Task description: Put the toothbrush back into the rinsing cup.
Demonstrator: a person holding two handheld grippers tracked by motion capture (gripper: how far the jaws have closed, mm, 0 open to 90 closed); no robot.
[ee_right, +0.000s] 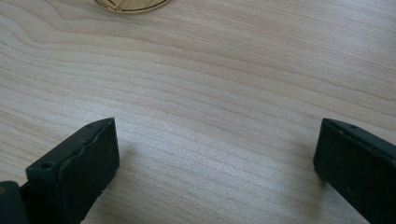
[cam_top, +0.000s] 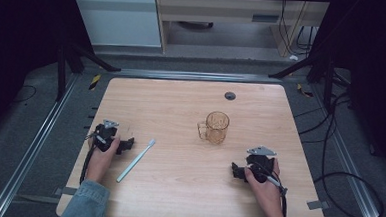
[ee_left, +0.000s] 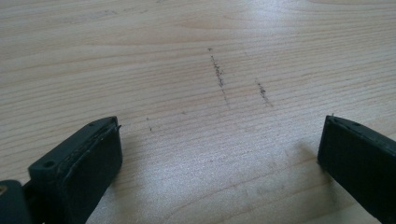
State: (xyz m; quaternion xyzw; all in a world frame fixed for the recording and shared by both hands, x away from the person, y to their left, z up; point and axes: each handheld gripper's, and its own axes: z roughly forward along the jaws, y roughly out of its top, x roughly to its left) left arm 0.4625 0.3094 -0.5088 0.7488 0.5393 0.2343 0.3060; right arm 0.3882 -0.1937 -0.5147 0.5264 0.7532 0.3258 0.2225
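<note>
Lying flat on the wooden table point(cam_top: 176, 198), the pale toothbrush point(cam_top: 136, 160) runs on a slant, bristle end pointing up toward the middle of the board and handle end down toward our near edge; it is the thing closest to our left gripper point(cam_top: 127, 146), just to that gripper's right and not touching it. We keep that gripper low on the wood with its jaws spread wide and nothing between them, and in the left gripper view we see bare grain and a few dark scuff marks point(ee_left: 218, 77) ahead of them. We judge this as a resting, ready pose: open jaws set beside the brush so a short sideways reach could take the handle. Farther out, near the centre of the table, stands an amber glass mug point(cam_top: 216, 127), upright, handle turned to the left, well apart from the brush. Our right gripper point(cam_top: 235, 170) rests below and to the right of the mug, likewise released and empty, its jaws aimed toward the mug, whose base edge point(ee_right: 133, 5) peeks in at the top of the right gripper view. Beyond the mug, a small dark grommet point(cam_top: 229, 95) sits near the far edge.
</note>
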